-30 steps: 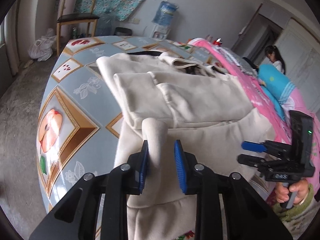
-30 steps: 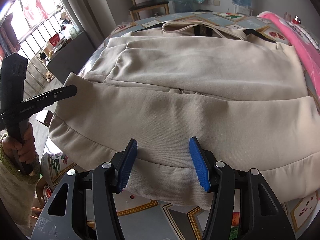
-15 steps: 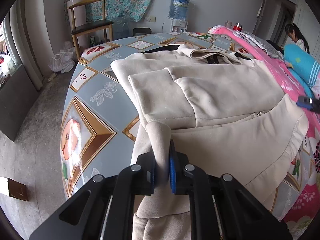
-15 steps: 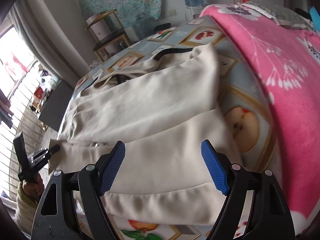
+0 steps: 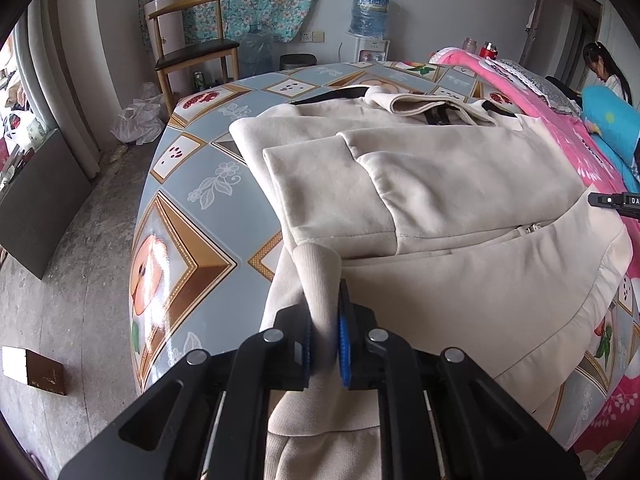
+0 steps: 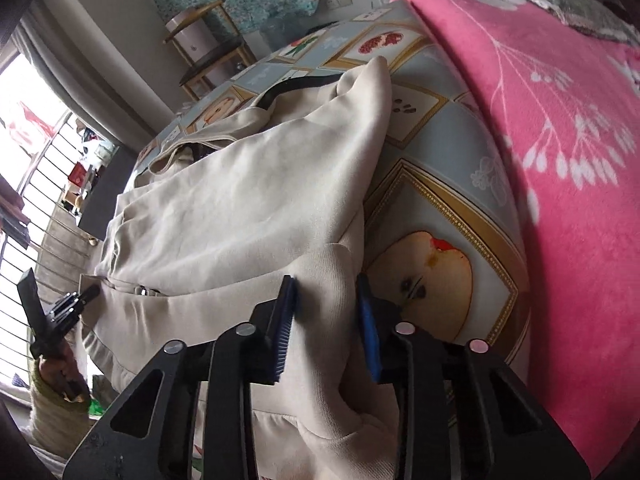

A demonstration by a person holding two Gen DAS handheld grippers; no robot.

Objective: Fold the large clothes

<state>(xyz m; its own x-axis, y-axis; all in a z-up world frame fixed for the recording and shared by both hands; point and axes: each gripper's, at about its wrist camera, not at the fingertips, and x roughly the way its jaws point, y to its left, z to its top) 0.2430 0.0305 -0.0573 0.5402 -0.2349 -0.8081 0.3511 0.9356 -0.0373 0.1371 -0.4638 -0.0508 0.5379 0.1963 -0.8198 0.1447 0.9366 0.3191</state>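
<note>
While left tongs (image 5: 325, 330) clamp jacket (image 5: 440, 184) cuff, right tongs (image 6: 326, 322), just closing, pinch hem; no legible writing.

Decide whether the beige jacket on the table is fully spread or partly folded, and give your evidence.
Partly folded. The jacket has one sleeve laid across its front, while the hem still hangs over the table edge.

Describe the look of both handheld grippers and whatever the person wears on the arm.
The left gripper and right gripper are black angular plastic frames with silver pivot screws and ribbed blue pads on the jaws. The knitted olive-green sleeve ends in a cuff.
</note>
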